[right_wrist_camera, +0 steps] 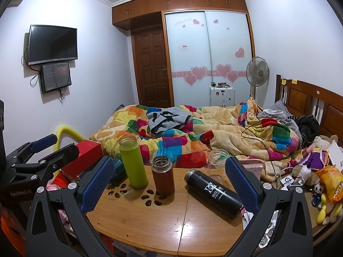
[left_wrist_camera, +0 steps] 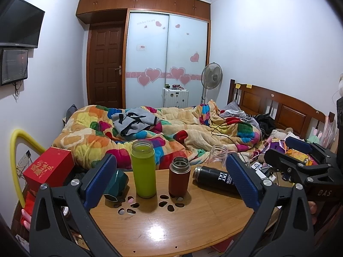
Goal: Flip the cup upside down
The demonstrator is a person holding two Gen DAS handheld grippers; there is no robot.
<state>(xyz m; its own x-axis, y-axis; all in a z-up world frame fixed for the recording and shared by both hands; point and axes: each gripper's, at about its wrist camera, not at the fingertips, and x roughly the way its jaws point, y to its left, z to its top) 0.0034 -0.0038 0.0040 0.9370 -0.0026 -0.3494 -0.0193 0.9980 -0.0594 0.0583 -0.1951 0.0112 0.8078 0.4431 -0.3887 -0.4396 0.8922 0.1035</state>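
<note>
A: Surface? 
B: Wooden table (right_wrist_camera: 150, 220) beside a bed (right_wrist_camera: 214, 132). 
A: Cups? 
B: Green cup (right_wrist_camera: 133, 162) and brown cup (right_wrist_camera: 163, 175) stand upright, mouths up, near each other. Black cup (right_wrist_camera: 214, 192) lies on its side to their right. 
A: Tongs? 
B: Left gripper (left_wrist_camera: 171, 182) and right gripper (right_wrist_camera: 169, 184) both spread wide, holding nothing, short of the cups.

counter (right_wrist_camera: 163, 220): we see varnished wood, glossy with glare | green cup (right_wrist_camera: 133, 162): matt, plastic-looking body | brown cup (right_wrist_camera: 163, 175): matt body, bare metal neck | black cup (right_wrist_camera: 214, 192): smooth satin finish, printed white | clear jar (right_wrist_camera: 217, 158): transparent, glass or plastic, we cannot tell | left tool (left_wrist_camera: 169, 184), right tool (right_wrist_camera: 169, 182): matt black plastic, blue textured pads
</note>
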